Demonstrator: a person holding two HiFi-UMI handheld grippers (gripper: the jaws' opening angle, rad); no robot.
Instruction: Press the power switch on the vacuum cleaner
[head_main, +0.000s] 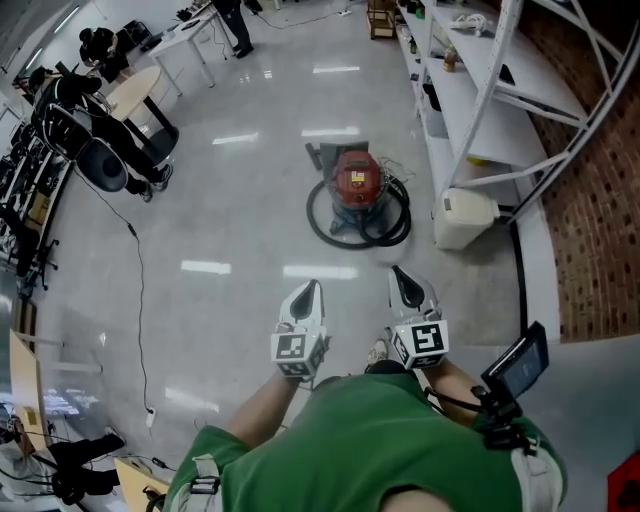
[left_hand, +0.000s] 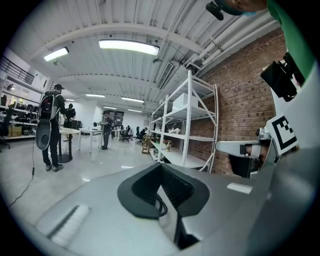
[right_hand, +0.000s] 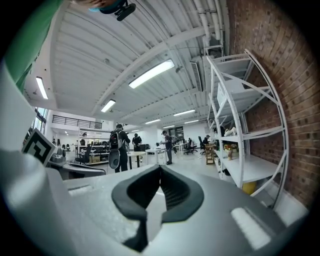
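the left gripper (head_main: 310, 292) and right gripper (head_main: 402, 280) both have jaws pressed together on nothing, the red vacuum cleaner (head_main: 357, 180) well beyond their fingertips.

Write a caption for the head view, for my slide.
A person holds the left tool and right tool, both shut, short of the red vacuum cleaner on the floor.
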